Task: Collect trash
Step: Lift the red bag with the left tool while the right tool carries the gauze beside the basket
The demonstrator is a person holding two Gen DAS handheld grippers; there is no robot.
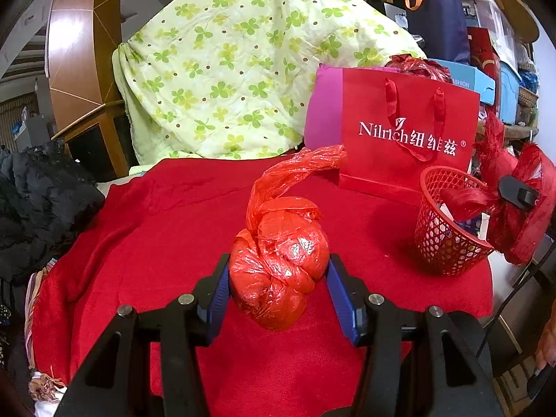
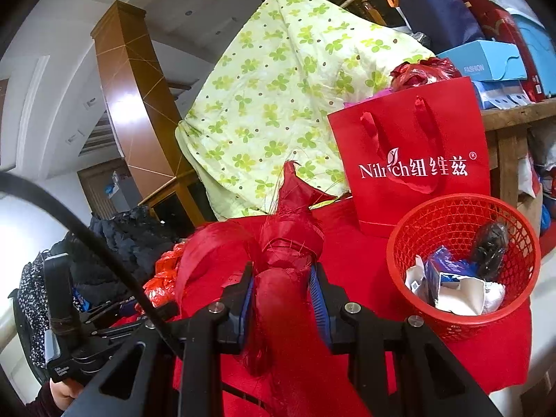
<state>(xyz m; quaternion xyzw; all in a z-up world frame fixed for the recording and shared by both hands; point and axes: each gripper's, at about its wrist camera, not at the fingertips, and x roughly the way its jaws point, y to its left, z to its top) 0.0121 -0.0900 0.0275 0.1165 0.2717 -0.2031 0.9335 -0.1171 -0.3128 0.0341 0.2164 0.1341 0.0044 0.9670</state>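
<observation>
Red cloth covers the table, where the left tool pinches a knotted red plastic bag mid-table and the right tool clamps red mesh fabric, both probably bound for the red basket at the right edge.

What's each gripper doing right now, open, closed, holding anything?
Left gripper: closed on the red plastic bag bundle.
Right gripper: closed on the red mesh fabric wad.

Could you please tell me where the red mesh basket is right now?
The red mesh basket stands at the right edge of the red cloth, just in front of the red gift bag.
</observation>
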